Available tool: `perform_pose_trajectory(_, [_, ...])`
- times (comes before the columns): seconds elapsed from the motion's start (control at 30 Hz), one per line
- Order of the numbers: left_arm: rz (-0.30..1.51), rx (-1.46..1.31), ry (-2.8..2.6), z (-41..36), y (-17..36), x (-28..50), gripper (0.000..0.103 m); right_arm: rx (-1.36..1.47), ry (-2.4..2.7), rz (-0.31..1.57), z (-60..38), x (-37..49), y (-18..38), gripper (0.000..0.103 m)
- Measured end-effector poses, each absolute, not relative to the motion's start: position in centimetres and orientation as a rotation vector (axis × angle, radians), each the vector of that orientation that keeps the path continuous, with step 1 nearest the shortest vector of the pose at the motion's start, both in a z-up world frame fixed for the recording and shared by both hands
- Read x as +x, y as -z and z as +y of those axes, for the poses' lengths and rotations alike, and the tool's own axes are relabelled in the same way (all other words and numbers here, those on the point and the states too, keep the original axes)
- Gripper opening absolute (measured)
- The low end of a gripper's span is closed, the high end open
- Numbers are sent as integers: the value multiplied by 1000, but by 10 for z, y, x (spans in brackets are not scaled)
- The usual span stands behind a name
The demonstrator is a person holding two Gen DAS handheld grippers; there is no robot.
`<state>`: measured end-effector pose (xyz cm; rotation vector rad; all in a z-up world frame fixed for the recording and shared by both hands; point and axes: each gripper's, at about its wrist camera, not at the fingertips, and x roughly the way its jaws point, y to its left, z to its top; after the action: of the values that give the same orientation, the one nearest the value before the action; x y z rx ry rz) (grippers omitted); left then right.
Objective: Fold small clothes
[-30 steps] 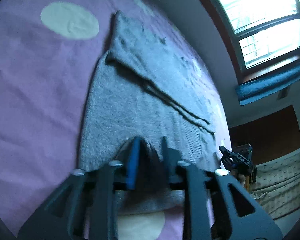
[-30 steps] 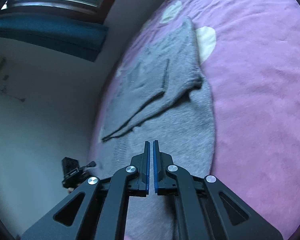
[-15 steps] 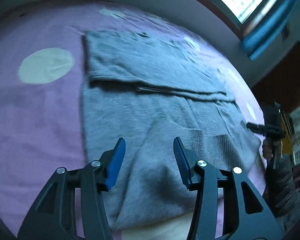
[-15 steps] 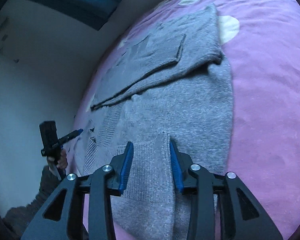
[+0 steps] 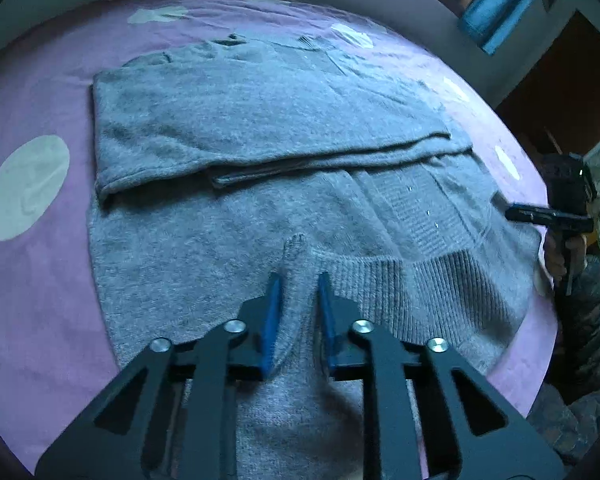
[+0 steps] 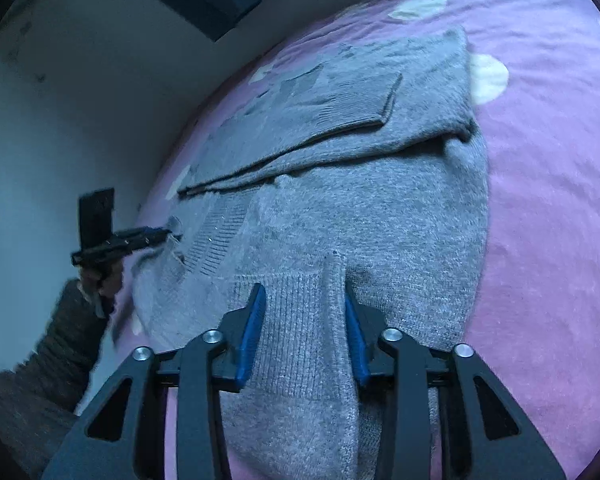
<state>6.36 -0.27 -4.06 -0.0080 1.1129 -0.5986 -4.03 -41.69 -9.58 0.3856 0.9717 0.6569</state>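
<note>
Though their pad contact is hidden, both the left gripper [image 5: 299, 280] and right gripper [image 6: 302, 292] seemingly pinch sweater [image 5: 260, 120] folds.

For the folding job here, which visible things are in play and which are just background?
In play:
- grey sweater
- left hand-held gripper, knit bunched between its jaws
- right hand-held gripper, knit between its jaws

Background:
- purple bedspread
- window curtain
- wall

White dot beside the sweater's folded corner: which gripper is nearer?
Left. The left gripper pinches the grey sweater's near edge, across from the white dot; the right gripper pinches the ribbed end, far across the sweater. Both jaws just closed further on fabric.
</note>
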Motion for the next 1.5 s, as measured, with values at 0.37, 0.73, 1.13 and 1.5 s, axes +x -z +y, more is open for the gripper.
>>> perform_pose_trajectory(0.37, [1062, -8, 518, 3, 32, 50, 4, 382, -626, 911, -416, -37, 83, 5])
perform_pose_trajectory(0.73, [923, -88, 395, 43, -18, 51, 4, 391, -579, 747, -426, -19, 25, 4])
perform_pose_trajectory(1.13, [796, -56, 243, 28, -50, 176, 3, 442, -484, 687, -435, 122, -8, 4])
perform_pose_trajectory(1.5, [834, 33, 106, 2, -4, 297, 3, 511, -361, 796, -441, 247, 42, 4])
